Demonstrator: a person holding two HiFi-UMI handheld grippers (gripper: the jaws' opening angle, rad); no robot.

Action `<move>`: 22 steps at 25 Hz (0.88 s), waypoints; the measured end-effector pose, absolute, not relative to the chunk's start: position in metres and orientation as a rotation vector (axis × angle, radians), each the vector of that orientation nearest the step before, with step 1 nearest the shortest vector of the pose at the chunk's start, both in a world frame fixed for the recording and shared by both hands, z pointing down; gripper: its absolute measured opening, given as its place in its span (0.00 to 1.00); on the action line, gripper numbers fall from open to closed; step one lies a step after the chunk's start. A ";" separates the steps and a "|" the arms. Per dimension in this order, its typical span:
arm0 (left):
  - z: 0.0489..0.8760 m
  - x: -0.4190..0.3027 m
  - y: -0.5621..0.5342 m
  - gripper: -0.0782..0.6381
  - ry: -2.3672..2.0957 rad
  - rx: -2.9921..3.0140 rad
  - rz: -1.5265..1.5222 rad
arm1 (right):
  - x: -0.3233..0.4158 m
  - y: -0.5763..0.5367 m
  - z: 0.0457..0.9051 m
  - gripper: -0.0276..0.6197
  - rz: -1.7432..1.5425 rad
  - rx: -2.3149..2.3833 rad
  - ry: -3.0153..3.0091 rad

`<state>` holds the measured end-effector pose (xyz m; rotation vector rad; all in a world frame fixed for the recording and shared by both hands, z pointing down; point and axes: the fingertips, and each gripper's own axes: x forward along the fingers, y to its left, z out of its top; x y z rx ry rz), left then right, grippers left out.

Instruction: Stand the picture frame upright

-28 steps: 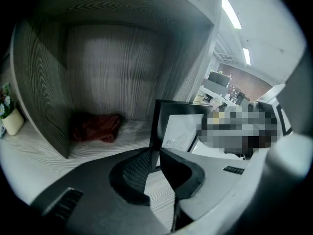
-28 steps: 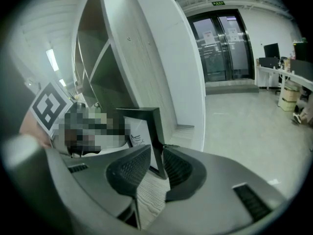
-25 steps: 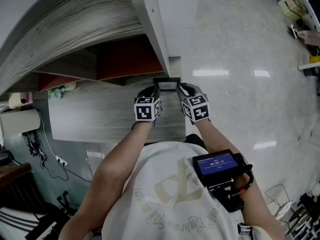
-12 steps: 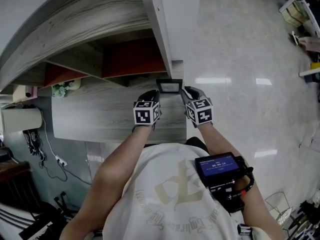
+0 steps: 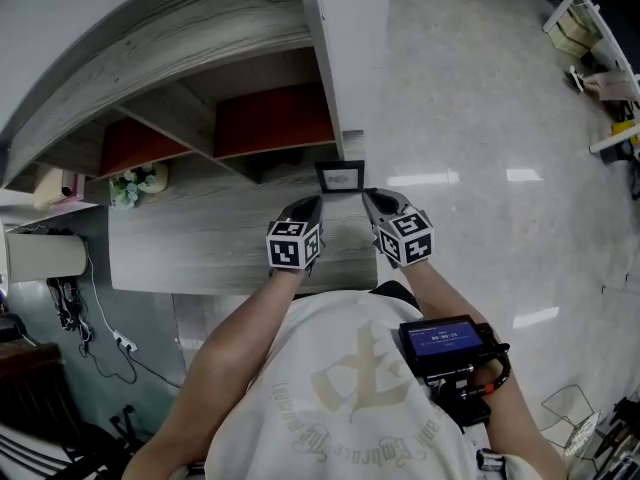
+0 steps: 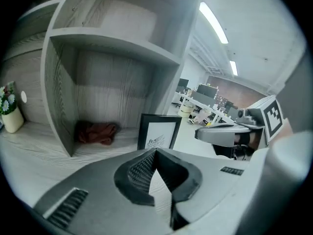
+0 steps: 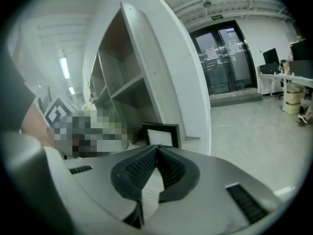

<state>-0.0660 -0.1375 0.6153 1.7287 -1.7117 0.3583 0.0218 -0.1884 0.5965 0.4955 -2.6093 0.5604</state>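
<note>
Left tongs (image 5: 310, 206) and right tongs (image 5: 372, 200) have drawn back toward the person, away from the picture frame (image 5: 340, 176), which sat between their tips a second ago. It now stands alone and upright at the far right of the tabletop (image 5: 200, 238), just beside the white end post of the shelf unit (image 5: 350, 58). Both tongs hover on the near side of the frame, one to each side and apart from it. Each pair has just been closing and is pressed together at the tips, with nothing between. In the left gripper view the frame faces the camera, a pale sheet with a small drawing inside a dark border. A reddish cloth (image 6: 96, 132) lies in the shelf compartment to its left, and a small pot of flowers (image 6: 10, 112) stands further left.
</note>
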 end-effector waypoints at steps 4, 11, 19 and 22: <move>0.598 -0.060 -0.121 0.13 -1.693 1.810 0.346 | 0.026 -0.161 0.580 0.05 0.574 0.480 -2.645; 0.572 -0.050 -0.081 0.13 -1.657 1.916 0.319 | 0.037 -0.119 0.556 0.05 0.571 0.492 -2.688; 0.560 -0.062 -0.036 0.13 -1.654 1.920 0.260 | 0.063 -0.086 0.543 0.05 0.543 0.531 -2.709; 0.557 -0.060 -0.022 0.13 -1.657 1.922 0.240 | 0.071 -0.076 0.541 0.05 0.532 0.528 -2.713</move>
